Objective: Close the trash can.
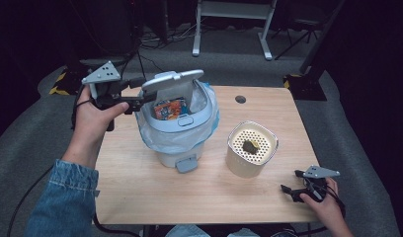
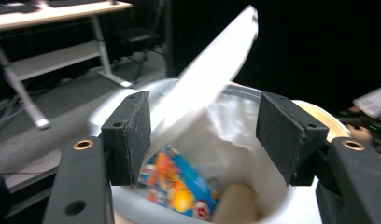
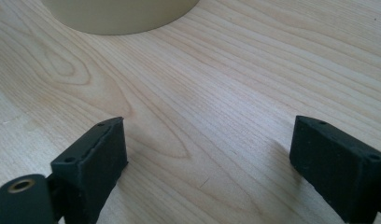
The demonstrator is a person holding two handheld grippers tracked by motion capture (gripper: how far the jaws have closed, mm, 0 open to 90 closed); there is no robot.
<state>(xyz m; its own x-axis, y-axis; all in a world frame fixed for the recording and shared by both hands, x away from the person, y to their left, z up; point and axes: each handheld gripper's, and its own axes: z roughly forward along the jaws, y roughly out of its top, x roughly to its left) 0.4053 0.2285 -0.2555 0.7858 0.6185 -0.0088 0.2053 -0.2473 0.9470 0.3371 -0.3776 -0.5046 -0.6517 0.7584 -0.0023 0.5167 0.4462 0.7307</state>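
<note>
Nearest, low in the left gripper view, the left tool (image 2: pixel 205 135) gapes around the bin lid (image 2: pixel 212 70), apparently just touching one pad. Bin (image 1: pixel 177 133) sits centre-left on the surface (image 1: pixel 214 197). Lower the lid slowly. Right tool (image 3: pixel 207 163) rests open, empty.

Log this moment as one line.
left hand-held gripper: open at bin lid | lid: raised | right hand-held gripper: open, on table

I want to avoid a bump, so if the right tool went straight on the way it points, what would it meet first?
Probably the cream perforated container; from the right tool, bare table lies between, though depth is unclear.
</note>
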